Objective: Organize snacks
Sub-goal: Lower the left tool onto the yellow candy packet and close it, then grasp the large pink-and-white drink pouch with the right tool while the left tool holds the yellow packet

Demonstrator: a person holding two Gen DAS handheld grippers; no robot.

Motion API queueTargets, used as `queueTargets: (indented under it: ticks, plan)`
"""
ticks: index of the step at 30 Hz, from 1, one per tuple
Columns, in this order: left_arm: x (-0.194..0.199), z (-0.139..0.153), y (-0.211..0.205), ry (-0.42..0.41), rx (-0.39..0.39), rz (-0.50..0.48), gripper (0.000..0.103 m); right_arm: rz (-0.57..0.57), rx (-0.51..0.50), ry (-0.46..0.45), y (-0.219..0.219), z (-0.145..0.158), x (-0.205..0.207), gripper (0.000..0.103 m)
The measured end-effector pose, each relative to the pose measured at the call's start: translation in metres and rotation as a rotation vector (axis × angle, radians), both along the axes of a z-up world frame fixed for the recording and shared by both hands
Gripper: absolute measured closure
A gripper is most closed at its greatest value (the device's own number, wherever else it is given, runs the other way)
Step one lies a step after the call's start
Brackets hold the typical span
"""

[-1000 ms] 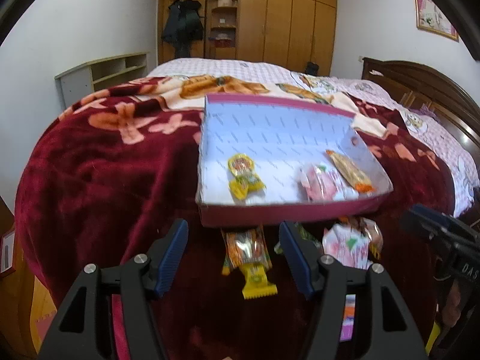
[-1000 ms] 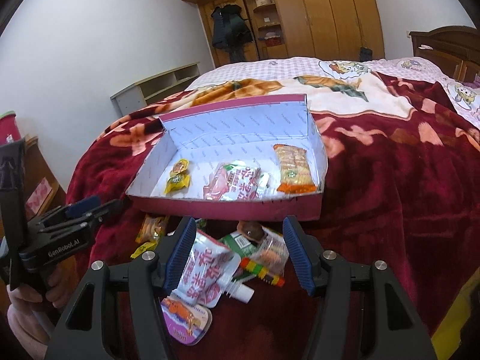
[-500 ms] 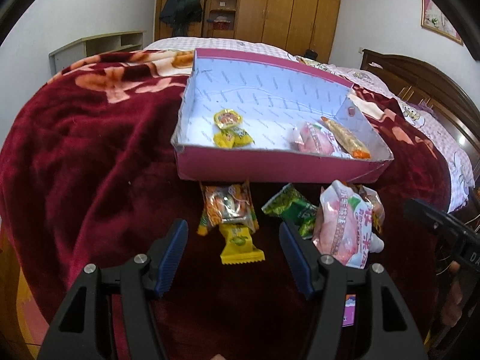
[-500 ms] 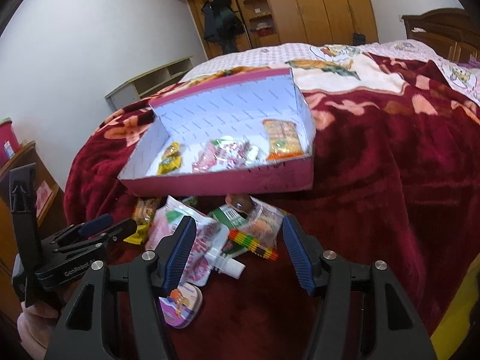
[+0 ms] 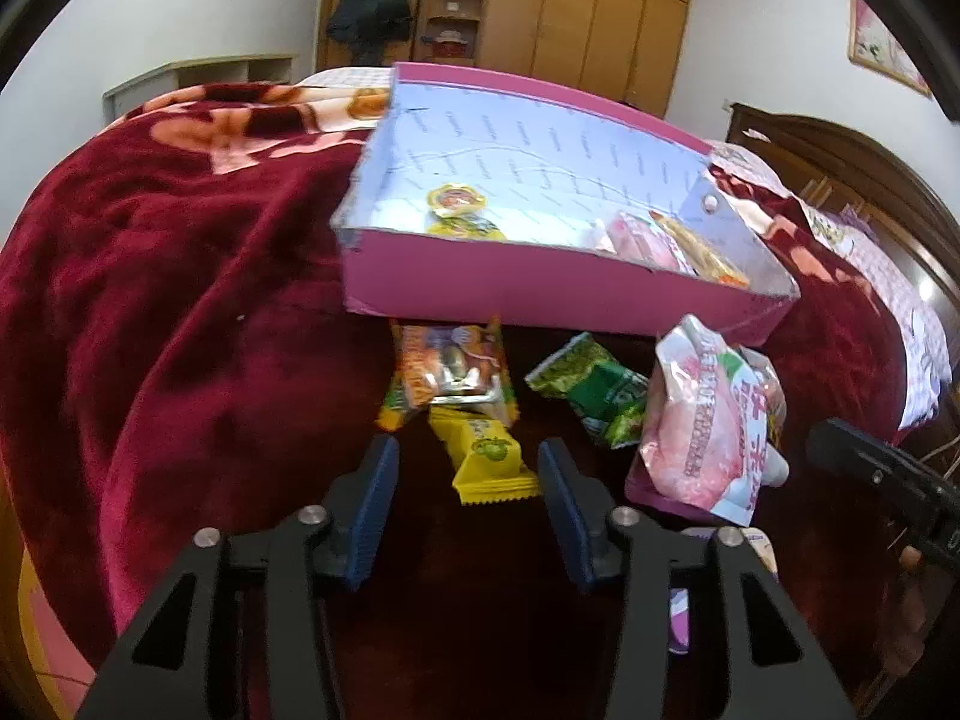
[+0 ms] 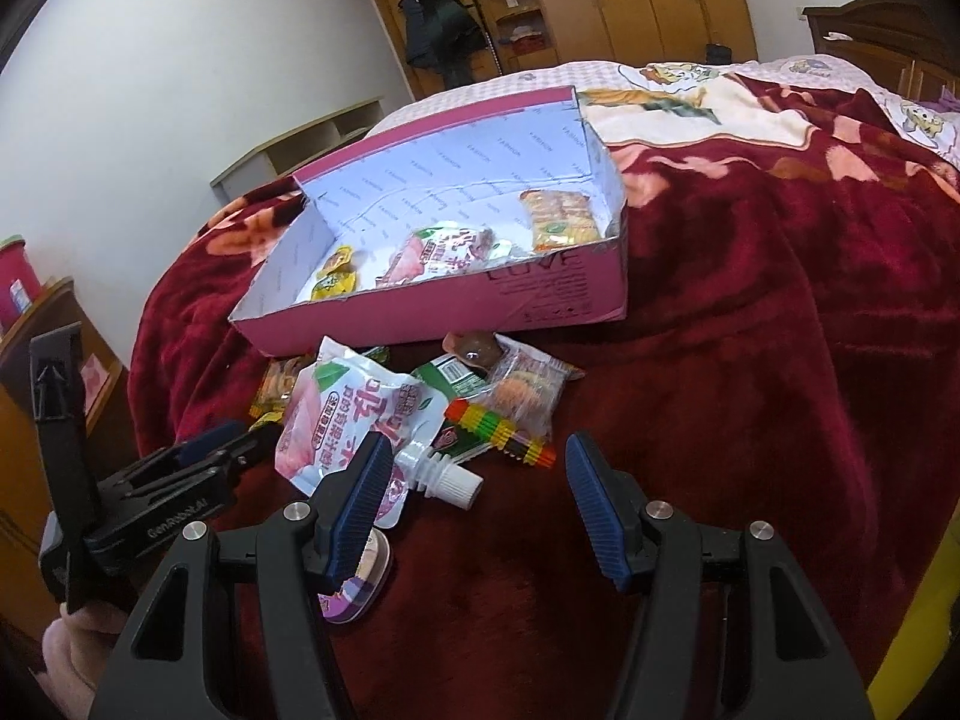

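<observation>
Both grippers have dropped nearer the loose snacks: left gripper [image 5: 468, 465] spread wide around the yellow packet [image 5: 489, 459], right gripper [image 6: 474, 468] released over the spouted pouch [image 6: 351, 423].

Bedroom around me, bed in front, indoor light.
I see a dark red blanket [image 6: 750, 312] with pink shapes over the bed, a cartoon print sheet [image 6: 690, 96] past it. White walls [image 6: 180, 60]. Wooden wardrobe [image 5: 588, 18] at the far wall, dark coat [image 5: 369, 9] hanging on it, open shelves with pots. Low grey shelf unit [image 5: 198, 75] by left wall. Dark wood headboard [image 5: 840, 162] on right, framed picture [image 5: 888, 54] above it.
</observation>
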State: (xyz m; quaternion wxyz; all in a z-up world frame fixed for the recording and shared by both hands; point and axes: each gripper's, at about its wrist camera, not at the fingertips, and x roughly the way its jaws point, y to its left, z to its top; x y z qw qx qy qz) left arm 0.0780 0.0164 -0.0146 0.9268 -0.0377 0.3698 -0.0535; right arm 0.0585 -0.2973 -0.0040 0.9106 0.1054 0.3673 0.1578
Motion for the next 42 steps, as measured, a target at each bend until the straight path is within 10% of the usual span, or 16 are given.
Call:
queueTargets:
  ticks: [31, 34, 42]
  plan:
    - [-0.003, -0.01, 0.016, -0.027, -0.015, 0.021, 0.071, 0.076, -0.051, 0.015, 0.034, -0.004, -0.004, 0.041]
    - [-0.01, -0.004, 0.019, -0.033, -0.035, 0.01, 0.075, 0.085, -0.079, 0.002, 0.043, -0.002, -0.006, 0.023]
    - [-0.021, -0.003, 0.026, -0.026, -0.055, -0.013, 0.08, 0.139, -0.211, -0.071, 0.071, 0.004, -0.007, 0.014]
